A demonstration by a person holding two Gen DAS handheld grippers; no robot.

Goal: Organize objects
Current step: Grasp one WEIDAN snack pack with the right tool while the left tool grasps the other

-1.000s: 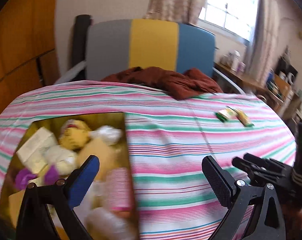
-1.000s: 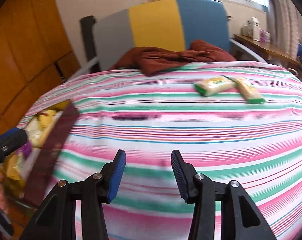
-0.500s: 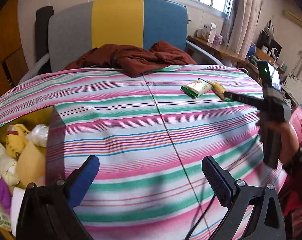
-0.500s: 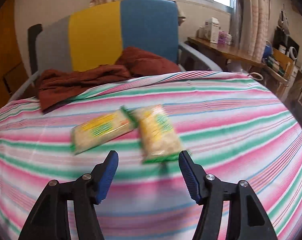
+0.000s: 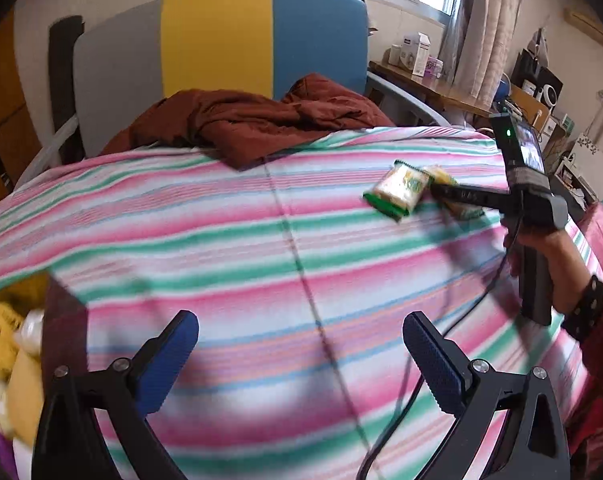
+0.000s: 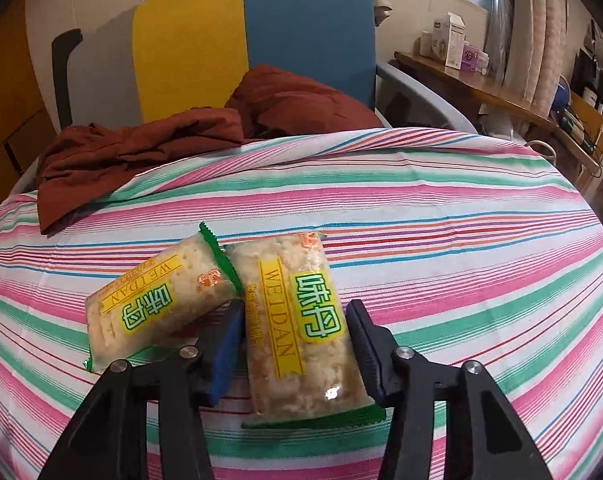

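Note:
Two yellow-green cracker packets lie on the striped cloth. In the right wrist view my right gripper (image 6: 295,326) is open, its fingers on either side of the right packet (image 6: 297,320), not closed on it. The left packet (image 6: 157,304) lies tilted just left of the left finger, touching the other packet. My left gripper (image 5: 301,350) is open and empty over the near part of the cloth. From the left wrist view the right gripper (image 5: 437,192) reaches the packets (image 5: 397,192) at the far right.
A box (image 5: 9,340) with several snacks and soft items sits at the left edge. A rust-red cloth (image 5: 253,120) is heaped on the chair (image 5: 221,40) behind the table. A cable (image 5: 405,380) trails across the cloth near the left gripper. A cluttered desk (image 6: 481,80) stands at the right.
My right gripper moved forward from the near cloth to the packets and now straddles the right one. My left gripper swung right, away from the box.

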